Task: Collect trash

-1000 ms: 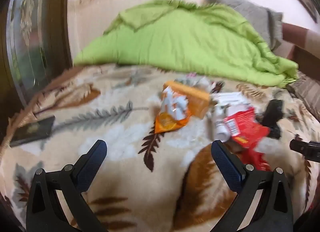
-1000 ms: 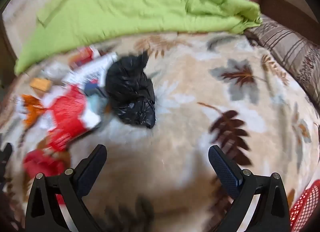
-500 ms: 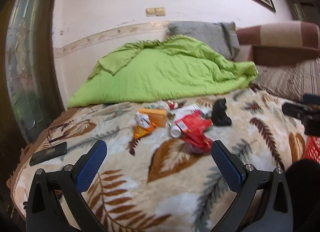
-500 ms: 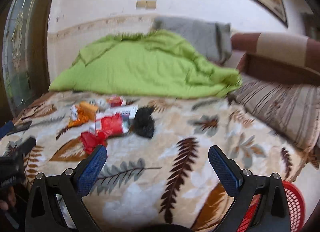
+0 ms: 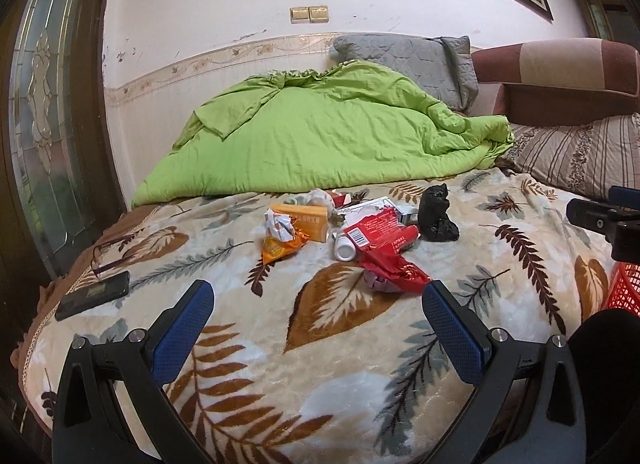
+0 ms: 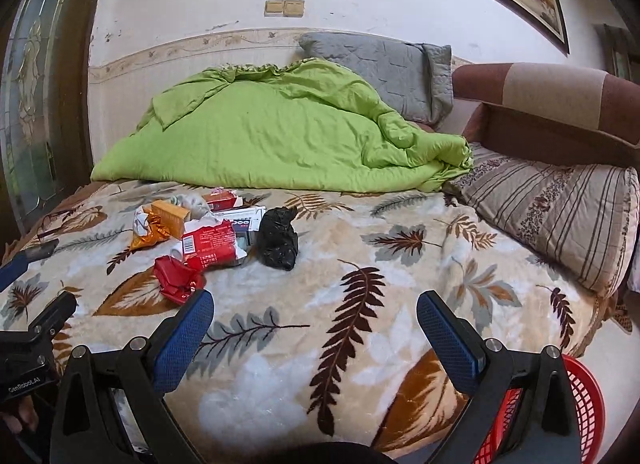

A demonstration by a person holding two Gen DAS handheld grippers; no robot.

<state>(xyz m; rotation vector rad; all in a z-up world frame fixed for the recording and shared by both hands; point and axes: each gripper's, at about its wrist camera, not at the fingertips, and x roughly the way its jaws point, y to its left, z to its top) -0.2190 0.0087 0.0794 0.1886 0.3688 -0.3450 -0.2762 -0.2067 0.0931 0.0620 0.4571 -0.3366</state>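
Gaping wide and empty, both grippers' fingers [image 5: 188,316] [image 6: 444,332] hover above the blanket [image 5: 340,364].

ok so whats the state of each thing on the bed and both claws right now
left claw: open, empty
right claw: open, empty
black bag: bunched up, on the blanket
red wrapper: crumpled
orange box: lying flat
orange packet: torn open
white bottle: on its side
phone: flat, screen dark
green quilt: heaped, unmade
red basket: beside the bed, contents hidden
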